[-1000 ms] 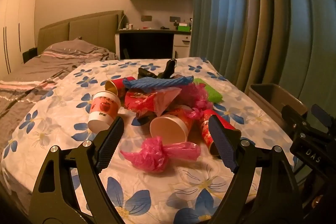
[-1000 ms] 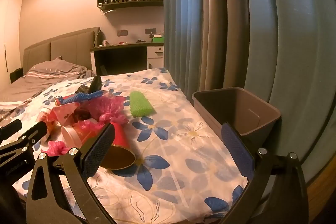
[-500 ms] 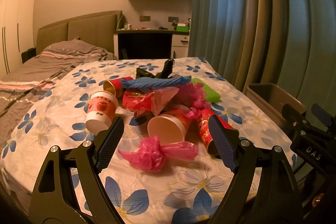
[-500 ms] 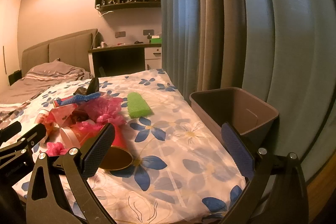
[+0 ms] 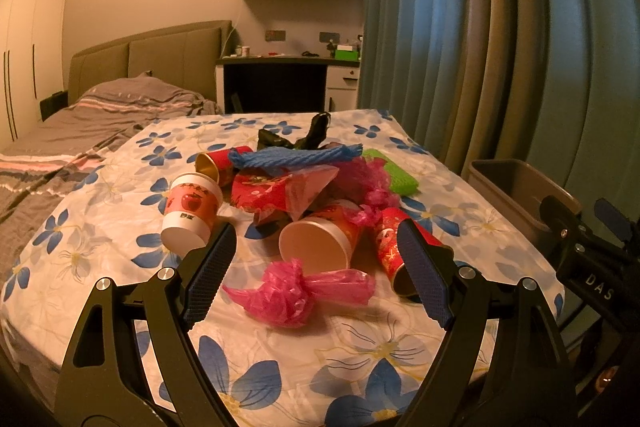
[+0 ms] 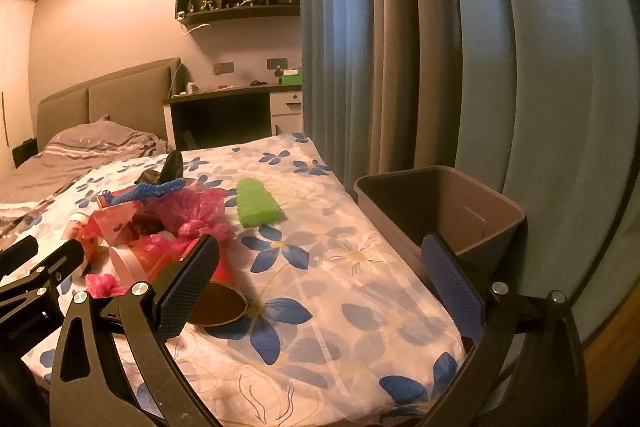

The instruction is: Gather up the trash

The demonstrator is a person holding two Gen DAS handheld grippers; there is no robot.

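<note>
- The left gripper (image 5: pixel 316 267) hovers above the near edge of a table covered with a white cloth printed with blue flowers (image 5: pixel 360 355); its two blue-padded fingers (image 5: pixel 210 275) stand wide apart with nothing between the pads.
- Past those fingers lies a knotted pink plastic bag (image 5: pixel 296 291), just in front of a tipped paper cup (image 5: pixel 316 243) whose white mouth faces the camera.
- A red cup (image 5: pixel 390 239) lies on its side to the right of that cup, touching the pile.
- A cup with an apple print (image 5: pixel 192 211) lies tilted at the left of the heap, slightly apart.
- Farther back, a blue foam net (image 5: pixel 296 159) lies across red wrappers, with a green foam net (image 6: pixel 258 203) on the cloth beside the pile.
- The right gripper (image 6: pixel 320 283) hovers over the table's right part, fingers likewise spread and empty.
- A grey bin (image 6: pixel 440 203) stands just beside the table's right edge, against the curtain (image 6: pixel 480 47).
</note>
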